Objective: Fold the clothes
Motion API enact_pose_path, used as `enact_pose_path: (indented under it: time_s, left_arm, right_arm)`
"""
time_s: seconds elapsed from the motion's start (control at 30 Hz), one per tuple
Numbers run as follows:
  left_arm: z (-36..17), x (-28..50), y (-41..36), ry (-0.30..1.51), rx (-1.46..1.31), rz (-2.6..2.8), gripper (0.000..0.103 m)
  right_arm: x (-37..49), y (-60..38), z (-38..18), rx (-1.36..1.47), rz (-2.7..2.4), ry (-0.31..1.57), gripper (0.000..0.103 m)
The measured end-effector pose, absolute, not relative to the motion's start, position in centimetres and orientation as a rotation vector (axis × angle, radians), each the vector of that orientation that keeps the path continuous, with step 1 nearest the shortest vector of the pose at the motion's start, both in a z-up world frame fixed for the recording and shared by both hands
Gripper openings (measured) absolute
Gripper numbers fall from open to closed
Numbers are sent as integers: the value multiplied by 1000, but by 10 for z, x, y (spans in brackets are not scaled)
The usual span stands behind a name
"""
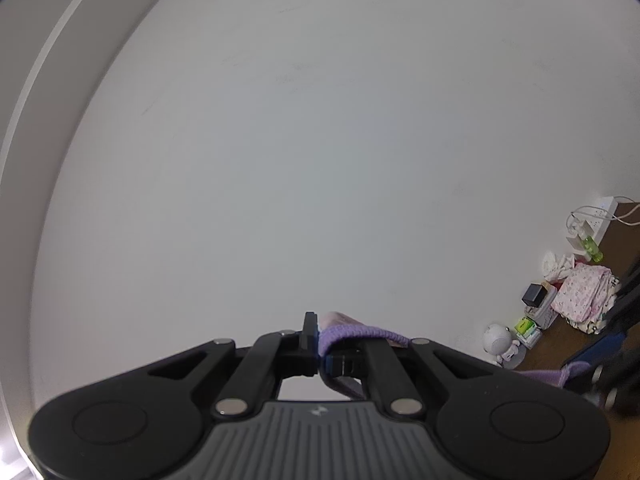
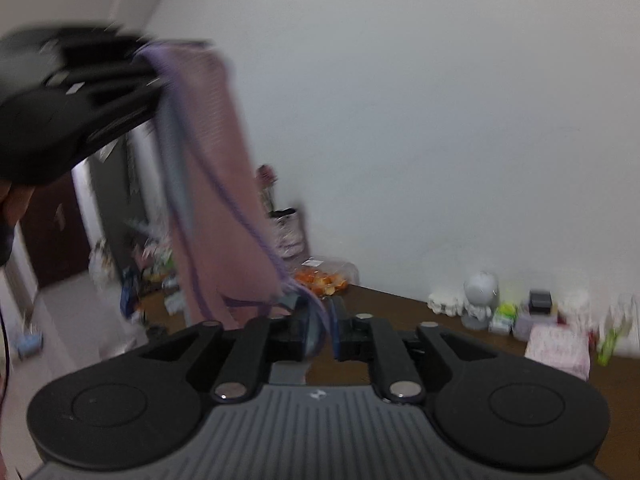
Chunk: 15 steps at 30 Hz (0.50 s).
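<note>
Two grippers share one purple garment (image 2: 216, 184) above the brown counter (image 2: 400, 312): the left gripper (image 1: 320, 344) has its jaws clamped tight on a knitted edge, while the right gripper (image 2: 322, 334) has jaws slightly parted around purple strands.

Soft, even light is falling on the plain white wall (image 1: 320, 140), which is showing no glare and no hard shadows. Fisheye distortion is bending the pale ceiling edge (image 1: 48, 80) into an arc, and dark vignetting is clipping the corners. In the right wrist view, motion blur is smearing the hanging lilac knitted garment (image 2: 212, 184) and the small clutter on the brown worktop (image 2: 400, 312).
</note>
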<state>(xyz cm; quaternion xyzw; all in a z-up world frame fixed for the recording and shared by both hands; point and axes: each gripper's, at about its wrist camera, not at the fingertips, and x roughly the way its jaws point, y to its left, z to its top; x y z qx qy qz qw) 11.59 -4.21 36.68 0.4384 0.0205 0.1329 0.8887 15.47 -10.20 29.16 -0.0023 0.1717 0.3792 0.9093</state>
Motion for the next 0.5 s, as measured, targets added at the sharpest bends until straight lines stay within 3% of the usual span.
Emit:
enact_pose_path:
  time_s: [0.07,0.17,0.33,0.4,0.5]
  left_arm:
    - [372,110,-25,46,912,273,2]
    - [371,114,-19,50,913,266,2]
    - [363,116,-16,52,909,239,2]
    - [360,114,-12,60,904,236,2]
    - [357,116,-3,86,904,264,2]
  right_arm:
    - [154,-95,292,-43,781,348,28]
    - [151,-87,291,-97,793,386,28]
    - [154,-72,284,-141,822,485,13]
    - [156,-70,281,-134,827,502,2]
    - [161,-76,283,-104,753,472,2]
